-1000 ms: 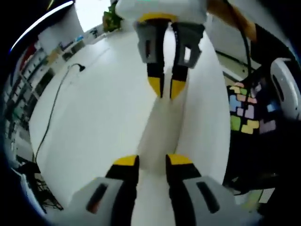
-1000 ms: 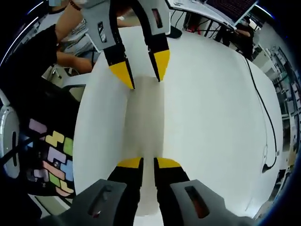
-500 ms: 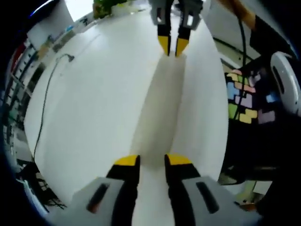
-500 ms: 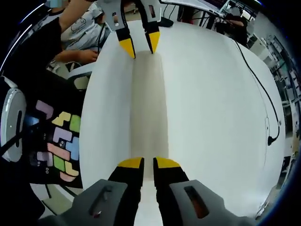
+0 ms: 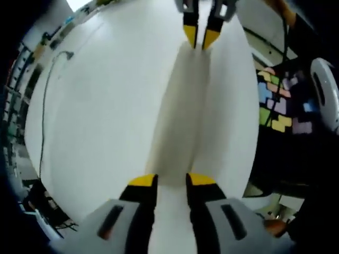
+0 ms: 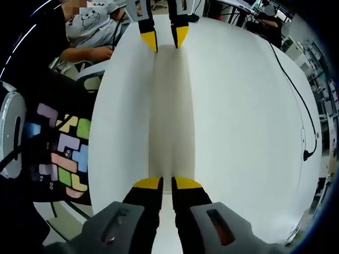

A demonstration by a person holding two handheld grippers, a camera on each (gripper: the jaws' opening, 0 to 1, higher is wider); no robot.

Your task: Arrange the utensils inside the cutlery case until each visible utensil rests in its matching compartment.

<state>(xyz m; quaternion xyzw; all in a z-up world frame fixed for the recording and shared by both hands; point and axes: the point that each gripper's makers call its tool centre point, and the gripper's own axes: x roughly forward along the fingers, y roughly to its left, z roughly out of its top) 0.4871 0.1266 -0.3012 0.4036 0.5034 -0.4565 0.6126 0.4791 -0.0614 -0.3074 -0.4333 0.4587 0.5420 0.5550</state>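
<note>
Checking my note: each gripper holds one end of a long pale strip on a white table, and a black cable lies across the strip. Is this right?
No: the black cable lies well apart from the pale strip, near the white table's edge, as the right gripper view shows. The left gripper and right gripper do hold its ends.

In the left gripper view, the left gripper point(image 5: 171, 180) rises from 6 o'clock, its two yellow-tipped jaws nearly parallel with a narrow gap between them. The right gripper point(image 5: 202, 38) enters at 12 o'clock, tips pointing down toward centre and almost together.

In the right gripper view, the right gripper point(image 6: 167, 183) stands at 6 o'clock, jaws close with a slim gap. The left gripper point(image 6: 164, 38) reaches in at 12 o'clock, its tips slightly apart.
</note>
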